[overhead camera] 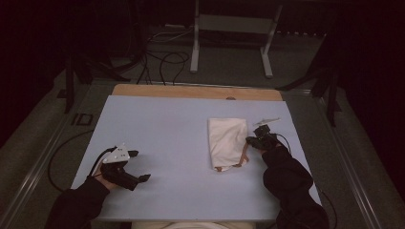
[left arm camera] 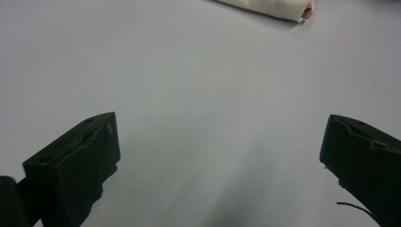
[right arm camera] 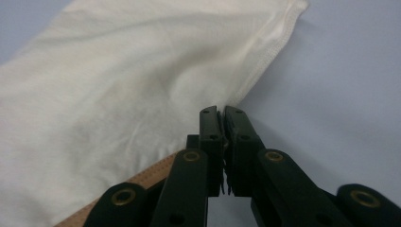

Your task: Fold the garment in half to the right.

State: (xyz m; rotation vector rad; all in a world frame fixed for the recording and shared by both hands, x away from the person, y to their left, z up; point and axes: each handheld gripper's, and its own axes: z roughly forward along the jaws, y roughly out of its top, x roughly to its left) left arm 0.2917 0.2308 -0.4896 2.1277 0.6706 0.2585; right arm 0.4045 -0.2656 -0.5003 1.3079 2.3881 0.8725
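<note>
Cloth (overhead camera: 228,142): a cream piece folded into a tall oblong, lying flat on the table (overhead camera: 157,143) at about three o'clock from its middle; a tan band (overhead camera: 245,153) peeks out along its right side and bottom corner, so the fold looks unfinished or uneven there.
Right gripper (overhead camera: 249,141): at the cloth's right edge, roughly three o'clock of the cloth; in the right gripper view its jaws stand together at the stitched hem (right arm camera: 265,61), tips meeting right where the edge lies; whether any fabric is caught between them I cannot tell, since the tips hide the contact; judged, it pinches the hem in order to lift or fold that side over.
Why that edge: the hem is the free, thin border; a grip there would carry one layer across without dragging the whole stack.
Left gripper (overhead camera: 138,166): parked at about eight o'clock on the table, well apart from the cloth; jaws wide apart with only bare table between them in the left gripper view; it holds nothing, and looks kept back to leave the right side room.
Cloth from the left gripper view (left arm camera: 265,7): a sliver at about one o'clock, far off.
Next, as a guess: the left gripper may be needed to pin the cloth's far side if the pull shifts it.
</note>
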